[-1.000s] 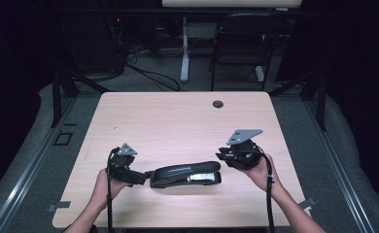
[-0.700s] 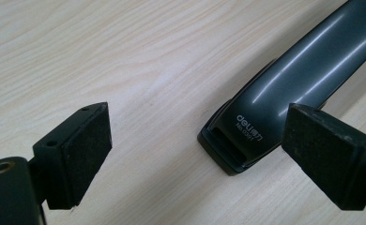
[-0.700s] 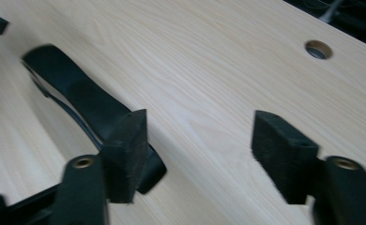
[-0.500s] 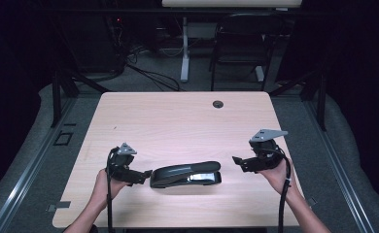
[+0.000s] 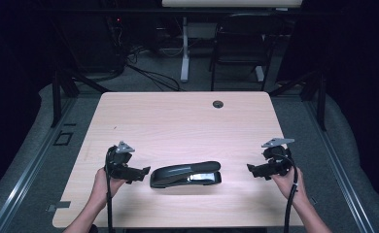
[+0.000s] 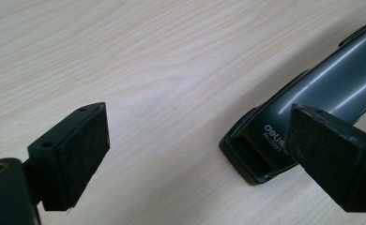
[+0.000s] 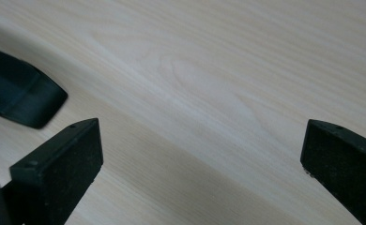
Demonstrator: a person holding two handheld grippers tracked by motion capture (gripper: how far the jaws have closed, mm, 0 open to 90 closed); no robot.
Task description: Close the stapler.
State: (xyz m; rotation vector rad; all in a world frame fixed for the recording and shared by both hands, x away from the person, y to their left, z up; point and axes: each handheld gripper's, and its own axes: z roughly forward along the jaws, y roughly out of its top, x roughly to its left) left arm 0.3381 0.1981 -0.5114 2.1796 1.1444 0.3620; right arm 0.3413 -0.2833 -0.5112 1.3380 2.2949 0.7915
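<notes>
A dark grey stapler (image 5: 186,174) lies lengthwise on the light wooden table (image 5: 178,126), near its front edge. My left gripper (image 5: 143,173) sits just off the stapler's left end with its jaws open. In the left gripper view the stapler's end (image 6: 270,140) lies beside the right pad (image 6: 336,159), and bare wood shows between the pads. My right gripper (image 5: 252,170) hovers low, clear of the stapler's right end. Its jaws have just been opening and now stand wide, with nothing between them. In the right gripper view the stapler's tip (image 7: 17,101) is at the upper left.
A round cable hole (image 5: 218,104) sits near the table's far edge. Behind the table are a chair (image 5: 238,58), a desk leg (image 5: 184,48) and floor cables. The table's right edge runs close to my right hand (image 5: 287,179).
My right gripper has swung right and lower, away from the stapler, and its jaws have spread. The left gripper and the stapler stay where they were.
</notes>
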